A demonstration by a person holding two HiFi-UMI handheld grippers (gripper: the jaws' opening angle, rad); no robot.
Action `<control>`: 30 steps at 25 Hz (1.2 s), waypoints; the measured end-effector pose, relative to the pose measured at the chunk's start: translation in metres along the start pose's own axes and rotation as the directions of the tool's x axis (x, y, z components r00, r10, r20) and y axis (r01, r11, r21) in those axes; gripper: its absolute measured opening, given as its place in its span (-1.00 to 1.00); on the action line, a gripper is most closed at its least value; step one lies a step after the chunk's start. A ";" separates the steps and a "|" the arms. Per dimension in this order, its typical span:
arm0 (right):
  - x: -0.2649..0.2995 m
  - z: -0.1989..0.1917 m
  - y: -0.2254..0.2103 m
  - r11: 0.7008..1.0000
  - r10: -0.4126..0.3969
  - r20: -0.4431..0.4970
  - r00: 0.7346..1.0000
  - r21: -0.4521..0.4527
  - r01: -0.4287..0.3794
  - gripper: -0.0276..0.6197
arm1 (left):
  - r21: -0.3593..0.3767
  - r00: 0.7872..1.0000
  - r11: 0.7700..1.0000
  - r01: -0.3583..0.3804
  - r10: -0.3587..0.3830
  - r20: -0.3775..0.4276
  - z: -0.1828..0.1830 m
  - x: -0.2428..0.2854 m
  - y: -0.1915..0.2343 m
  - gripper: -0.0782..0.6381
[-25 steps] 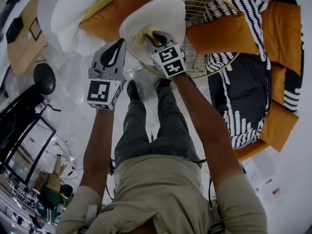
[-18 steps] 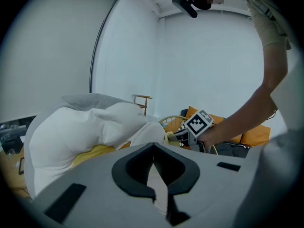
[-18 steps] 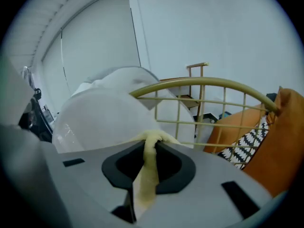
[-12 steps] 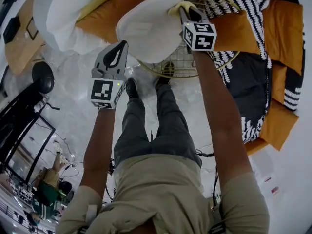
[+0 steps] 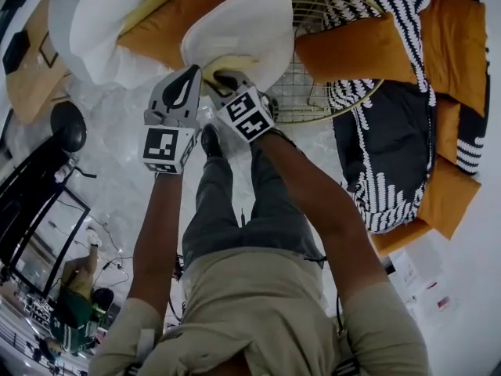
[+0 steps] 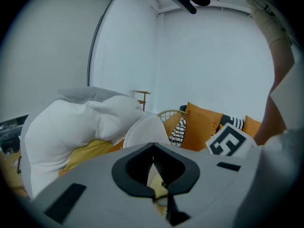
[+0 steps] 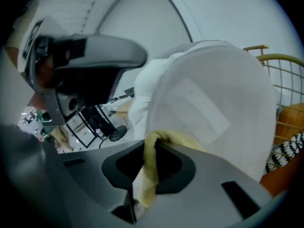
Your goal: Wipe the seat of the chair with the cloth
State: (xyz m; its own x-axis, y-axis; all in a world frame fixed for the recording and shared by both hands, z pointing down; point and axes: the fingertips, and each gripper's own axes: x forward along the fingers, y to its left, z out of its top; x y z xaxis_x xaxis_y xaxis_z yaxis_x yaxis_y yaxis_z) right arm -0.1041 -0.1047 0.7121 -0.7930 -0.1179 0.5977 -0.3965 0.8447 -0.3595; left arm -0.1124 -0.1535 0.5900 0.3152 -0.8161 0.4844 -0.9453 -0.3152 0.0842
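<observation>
The chair is a gold wire frame (image 5: 329, 92) with a round white seat cushion (image 5: 243, 26) on it. My right gripper (image 5: 227, 77) is shut on a yellow cloth (image 5: 223, 63) and presses it on the near left edge of the seat. In the right gripper view the cloth (image 7: 148, 175) hangs between the jaws of the right gripper (image 7: 147, 144), against the white seat (image 7: 213, 103). My left gripper (image 5: 193, 70) hovers just left of the seat, shut and holding nothing. In the left gripper view the tips of the left gripper (image 6: 153, 146) meet.
Orange cushions (image 5: 356, 45) and a black-and-white striped pillow (image 5: 383, 131) lie to the right of the chair. A big white pillow pile (image 5: 102, 30) sits to the left. A black round stool (image 5: 69, 125) stands at far left. The person's shoes (image 5: 211, 141) are under the grippers.
My right gripper swept the cloth across the seat to its far right side, then back to the near left edge. The left gripper has stayed in place.
</observation>
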 end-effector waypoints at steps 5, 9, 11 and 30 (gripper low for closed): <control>0.008 -0.008 0.037 0.999 0.043 -0.002 0.999 0.011 -0.043 -0.73 | -0.017 1.000 1.000 -0.001 0.001 -0.005 -0.001 -0.002 0.001 -0.74; 0.003 -0.010 0.022 1.000 0.007 0.004 1.000 0.031 -0.007 -0.73 | -0.019 1.000 1.000 0.001 -0.001 -0.009 -0.005 -0.002 -0.001 -0.74; 0.000 -0.010 0.013 1.000 -0.008 0.003 1.000 0.024 0.008 -0.73 | -0.018 1.000 1.000 0.002 -0.002 -0.010 -0.008 -0.002 -0.002 -0.74; -0.097 -0.009 -0.269 0.836 -0.512 0.032 0.859 0.251 0.489 -0.73 | 0.018 0.996 0.999 0.038 -0.037 -0.080 -0.055 0.016 -0.027 -0.74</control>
State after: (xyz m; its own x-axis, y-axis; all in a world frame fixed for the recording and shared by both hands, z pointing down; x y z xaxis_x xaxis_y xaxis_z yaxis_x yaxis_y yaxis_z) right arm 0.0840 -0.3158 0.7572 -0.4930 -0.5502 0.6740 -0.8347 0.5176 -0.1881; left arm -0.0867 -0.1313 0.6438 0.3419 -0.7628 0.5489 -0.9309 -0.3549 0.0867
